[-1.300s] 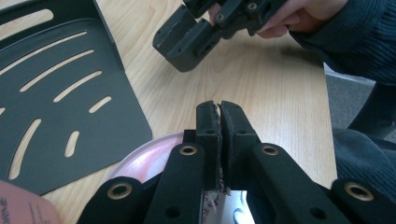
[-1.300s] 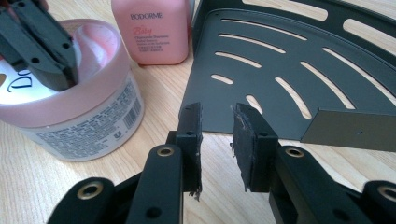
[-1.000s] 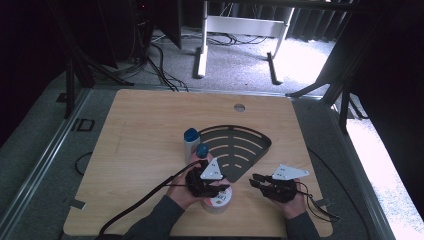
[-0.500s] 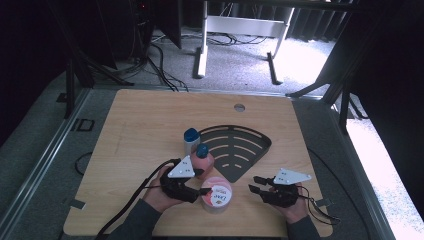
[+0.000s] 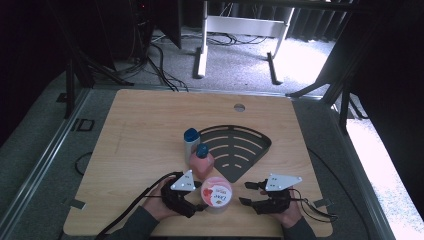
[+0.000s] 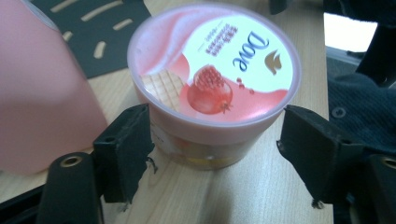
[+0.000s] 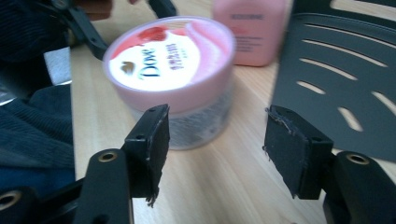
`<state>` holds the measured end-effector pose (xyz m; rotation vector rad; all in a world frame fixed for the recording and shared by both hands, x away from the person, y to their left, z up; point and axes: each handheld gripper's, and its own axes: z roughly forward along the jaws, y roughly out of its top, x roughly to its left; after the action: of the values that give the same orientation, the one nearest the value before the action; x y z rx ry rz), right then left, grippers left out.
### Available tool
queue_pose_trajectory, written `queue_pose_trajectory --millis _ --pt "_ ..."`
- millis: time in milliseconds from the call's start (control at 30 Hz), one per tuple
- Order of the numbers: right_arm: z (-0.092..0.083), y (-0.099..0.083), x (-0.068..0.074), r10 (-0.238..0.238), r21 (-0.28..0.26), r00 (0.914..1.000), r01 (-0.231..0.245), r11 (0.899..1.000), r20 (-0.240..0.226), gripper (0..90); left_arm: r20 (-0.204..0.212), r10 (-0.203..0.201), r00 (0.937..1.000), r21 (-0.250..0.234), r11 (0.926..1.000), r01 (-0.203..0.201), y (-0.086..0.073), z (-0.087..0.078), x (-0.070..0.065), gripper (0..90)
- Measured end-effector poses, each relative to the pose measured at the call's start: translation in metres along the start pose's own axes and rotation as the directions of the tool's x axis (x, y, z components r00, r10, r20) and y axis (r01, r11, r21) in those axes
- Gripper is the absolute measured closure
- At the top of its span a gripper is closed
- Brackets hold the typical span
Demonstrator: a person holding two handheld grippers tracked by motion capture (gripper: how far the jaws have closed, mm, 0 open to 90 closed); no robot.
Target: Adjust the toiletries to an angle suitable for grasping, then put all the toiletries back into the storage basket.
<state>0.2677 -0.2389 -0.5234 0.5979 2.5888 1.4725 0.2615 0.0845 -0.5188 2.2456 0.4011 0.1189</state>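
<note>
Round pink tub of body scrub standing upright near the front edge of the pale wood-grain tabletop, between the two grippers. Glossy printed lid, flat and circular, with a pomegranate and a wafer pattern; translucent wall below, grainy contents faintly visible through it.

Left gripper just beside the tub on its left in the high view, matte black fingers blocky and square-ended, pad edges slightly frayed. Jaws just been opening, now spread wide to either side of the tub's wall: left pad close against it, right pad clearly apart, no grip. Grey three-cornered plate on top, black cable trailing toward the tabletop's front edge.

Right gripper a little to the right of the tub, aimed at it, its own jaws also just been opening; nothing between them, tub standing beyond the tips. Same flat black pads, rough at the corners.

Just behind the tub, a squat pink bottle with a blue cap, smooth and rounded at the shoulders. Behind that, touching or nearly so, a slimmer pale bottle with a blue cap. Beside both, a flat black fan-shaped rack with curved slots, lying on the wood.
</note>
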Motion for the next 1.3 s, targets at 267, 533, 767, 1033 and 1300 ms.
queue_pose_trajectory --millis 267,533,767,1033,1300 --pt "0.011 -0.001 0.001 -0.004 0.012 0.9995 0.005 1.000 -0.030 36.8 0.009 0.005 0.9999 0.010 0.9999 -0.006 -0.002 0.009 0.002 18.8" --pt "0.018 -0.001 0.004 -0.027 0.039 0.9985 0.029 0.999 -0.047 33.5 0.001 0.022 0.9998 0.004 0.9998 -0.022 0.001 0.015 0.001 18.8" --pt "0.023 -0.001 0.004 -0.047 0.056 0.9973 0.050 0.997 -0.056 28.4 -0.004 0.029 0.9996 0.004 0.9996 -0.029 0.002 0.019 0.000 18.4" --pt "0.029 -0.002 0.006 -0.068 0.072 0.9953 0.073 0.995 -0.069 25.4 -0.010 0.035 0.9993 0.012 0.9993 -0.035 0.005 0.025 0.000 17.9" --pt "0.033 -0.003 0.005 -0.087 0.083 0.9949 0.091 0.992 -0.051 21.6 -0.024 0.049 0.9985 0.018 0.9987 -0.049 0.006 0.030 -0.001 17.8"
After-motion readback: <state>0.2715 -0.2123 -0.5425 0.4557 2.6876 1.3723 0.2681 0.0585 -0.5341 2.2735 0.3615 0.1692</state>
